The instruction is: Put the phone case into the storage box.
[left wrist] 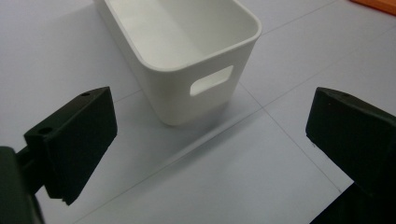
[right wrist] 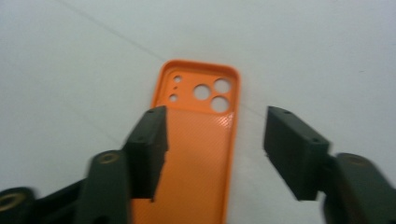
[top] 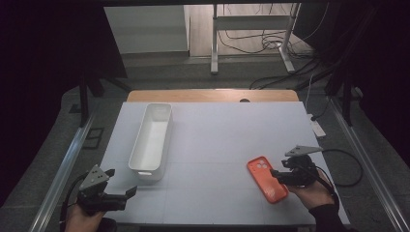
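The right gripper (right wrist: 212, 154) is the one at work. Its two black jaws stand apart, one on each side of the orange phone case (right wrist: 198, 140), and they are a little wider than the case. In the right gripper view the left jaw covers the left edge of the case, while the right jaw stands off from the right edge with bare table between. I cannot tell if any jaw already touches the case; nothing is clamped.

The case lies flat on the white table (top: 217, 140), with its hollow inside facing up and the camera holes at the far end. In the high view it is at the right front part of the table, just in front of the right gripper (top: 276, 172).

The left gripper (top: 122, 186) waits at the left front corner. Its jaws are wide open and hold nothing. They point toward the near short end of the white bin (left wrist: 187, 51), where there is a handle slot. The bin stands upright and is empty. It is well apart from the case.

I judge that the step in hand is the approach before the grasp of the case. The next move calls for centring the jaws over the case, going low enough to catch its thin walls, and then closing gently, because such a soft flat thing may bend or slip. After that, the bin seems the likely place for it.
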